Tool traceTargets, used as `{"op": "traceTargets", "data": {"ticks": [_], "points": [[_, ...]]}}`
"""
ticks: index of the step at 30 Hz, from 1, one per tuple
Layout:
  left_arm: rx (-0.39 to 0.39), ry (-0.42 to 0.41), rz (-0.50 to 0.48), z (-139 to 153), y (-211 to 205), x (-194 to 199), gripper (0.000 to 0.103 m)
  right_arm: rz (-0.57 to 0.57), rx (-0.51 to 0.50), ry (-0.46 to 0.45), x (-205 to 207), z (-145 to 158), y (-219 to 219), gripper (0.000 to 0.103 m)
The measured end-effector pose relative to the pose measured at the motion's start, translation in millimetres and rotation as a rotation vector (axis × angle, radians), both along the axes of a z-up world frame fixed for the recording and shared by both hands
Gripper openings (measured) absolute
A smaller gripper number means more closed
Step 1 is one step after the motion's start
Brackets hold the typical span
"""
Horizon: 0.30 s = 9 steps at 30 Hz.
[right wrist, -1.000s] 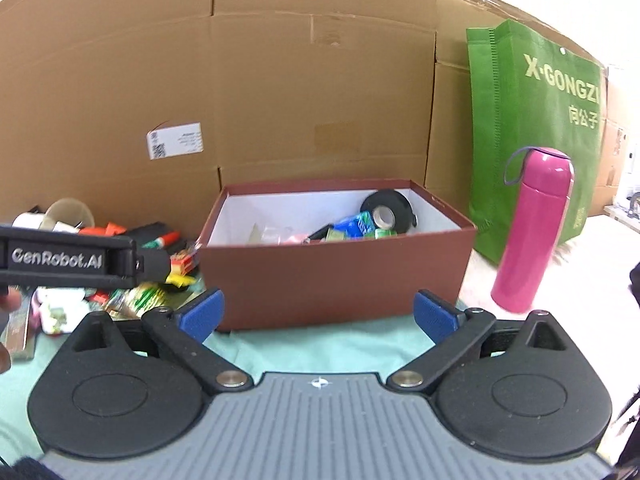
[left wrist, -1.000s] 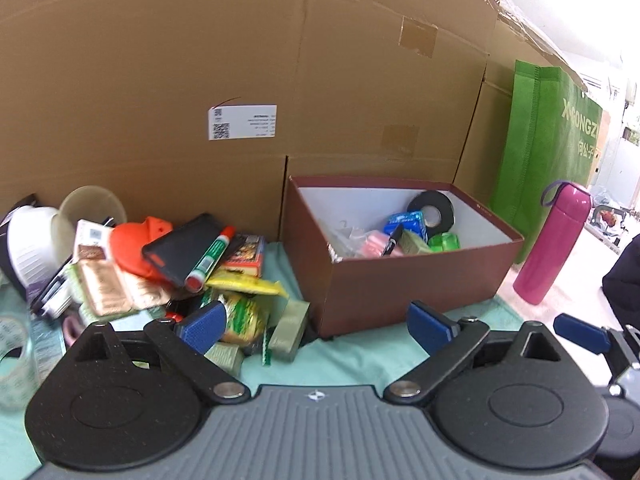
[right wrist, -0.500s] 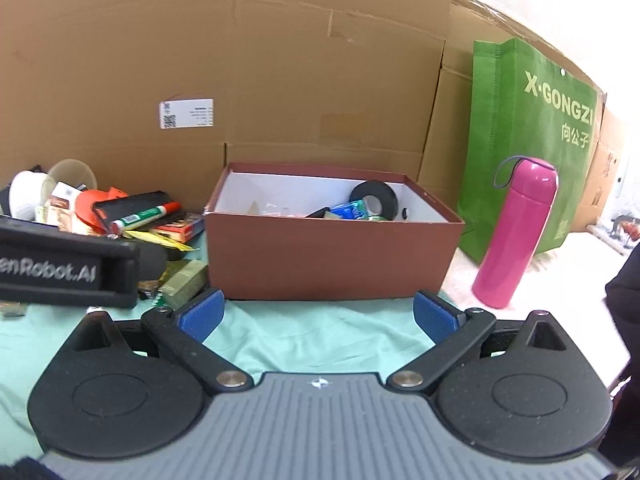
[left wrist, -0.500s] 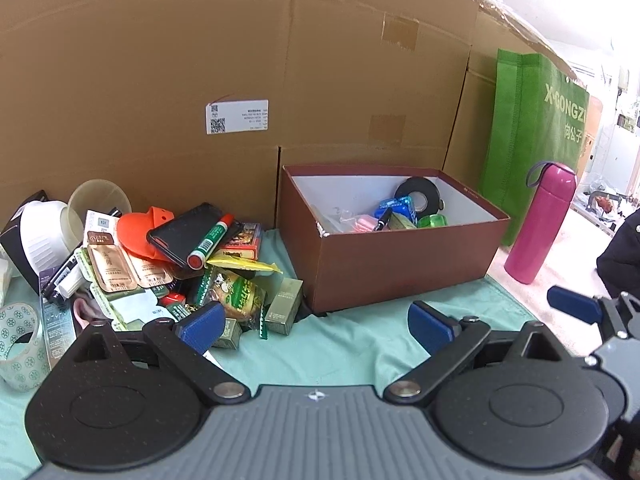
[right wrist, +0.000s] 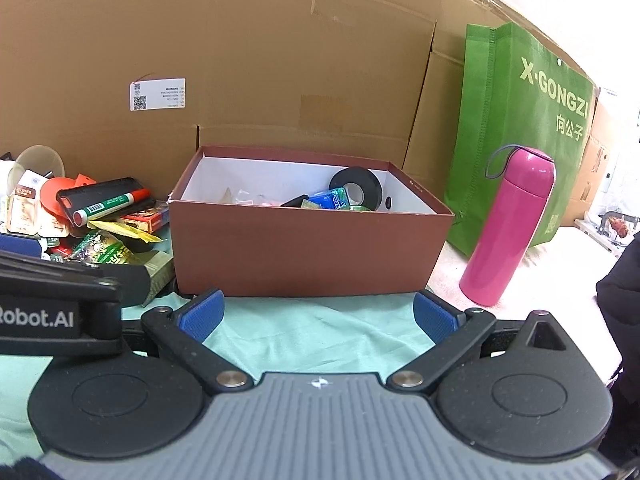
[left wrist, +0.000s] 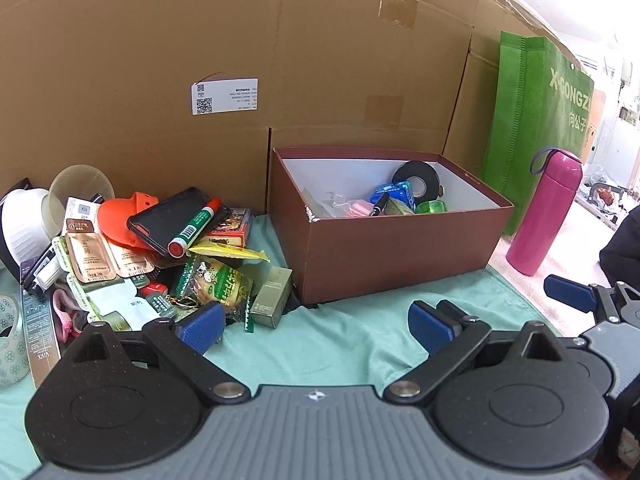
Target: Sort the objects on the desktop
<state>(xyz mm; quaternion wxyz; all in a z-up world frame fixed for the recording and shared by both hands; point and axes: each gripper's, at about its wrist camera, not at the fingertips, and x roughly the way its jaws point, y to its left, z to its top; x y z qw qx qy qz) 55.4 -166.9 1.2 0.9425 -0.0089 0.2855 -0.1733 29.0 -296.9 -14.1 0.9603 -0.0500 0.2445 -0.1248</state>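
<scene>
A brown box (left wrist: 396, 256) (right wrist: 308, 256) stands on a green cloth (left wrist: 352, 340) and holds a black tape roll (left wrist: 416, 178) (right wrist: 356, 188), blue and green items and a pen. Left of it lies a pile: a black phone (left wrist: 172, 218), a green marker (left wrist: 194, 228) (right wrist: 108, 206), an orange piece (left wrist: 116, 220), sachets (left wrist: 96, 258), a snack packet (left wrist: 218, 282) and a small green carton (left wrist: 272, 296). My left gripper (left wrist: 316, 322) is open and empty above the cloth in front of the pile. My right gripper (right wrist: 318, 314) is open and empty in front of the box.
Cardboard sheets (left wrist: 240, 60) form the back wall. A pink bottle (left wrist: 544, 210) (right wrist: 508, 224) and a green bag (right wrist: 524, 120) stand to the right of the box. A clear tape roll (left wrist: 10, 340) and a white cup (left wrist: 24, 220) lie at far left.
Both grippers have drawn back from the box and pile, which now look smaller and farther. Both stay open and empty. No object has moved.
</scene>
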Motion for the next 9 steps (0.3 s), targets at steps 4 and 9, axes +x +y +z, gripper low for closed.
{"op": "traceTargets", "data": {"ticks": [4,9], "points": [[-0.019,0.011,-0.001,-0.9,2.8,2.3,0.101,0.001,-0.011,0.006,4.1,-0.9,1.4,0.098],[-0.014,0.007,0.004,-0.3,3.4,1.6,0.101,0.008,-0.004,0.009,6.8,-1.9,3.8,0.098]]}}
